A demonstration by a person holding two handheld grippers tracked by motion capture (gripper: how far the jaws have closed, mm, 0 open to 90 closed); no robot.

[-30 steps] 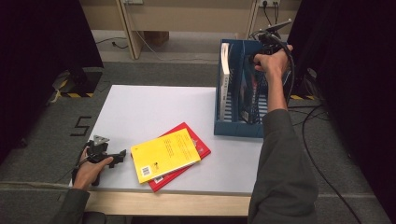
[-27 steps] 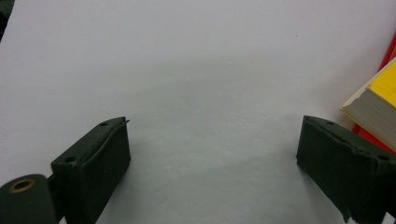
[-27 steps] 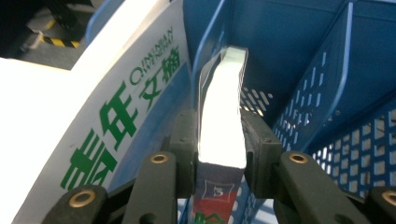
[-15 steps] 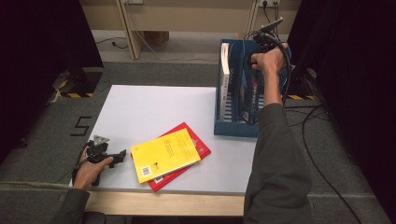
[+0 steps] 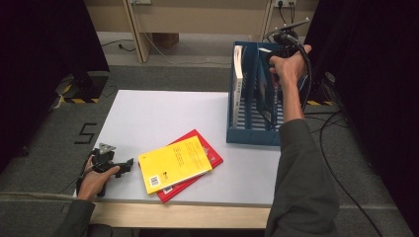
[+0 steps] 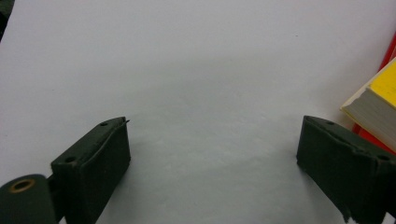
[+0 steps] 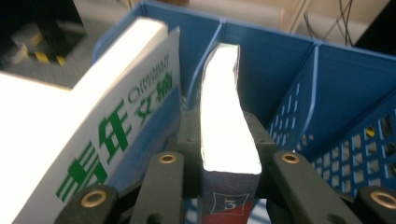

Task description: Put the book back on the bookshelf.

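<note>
The right claw (image 7: 229, 154) grips a book (image 7: 226, 121) by its page edge, one jaw on each cover; the jaws have just been closing on it. The book stands upright in a middle slot of the blue file rack (image 5: 247, 98), which sits at the counter's far right corner. In the slot beside it leans a white book with green lettering (image 7: 116, 126), close to the held one. The left claw (image 5: 126, 165) rests low on the white counter (image 5: 163, 113) near the front left corner, jaws wide apart with bare counter between them. Just beside it lies a yellow book (image 5: 175, 163) stacked on a red book (image 5: 210, 153), near the front edge.
</note>
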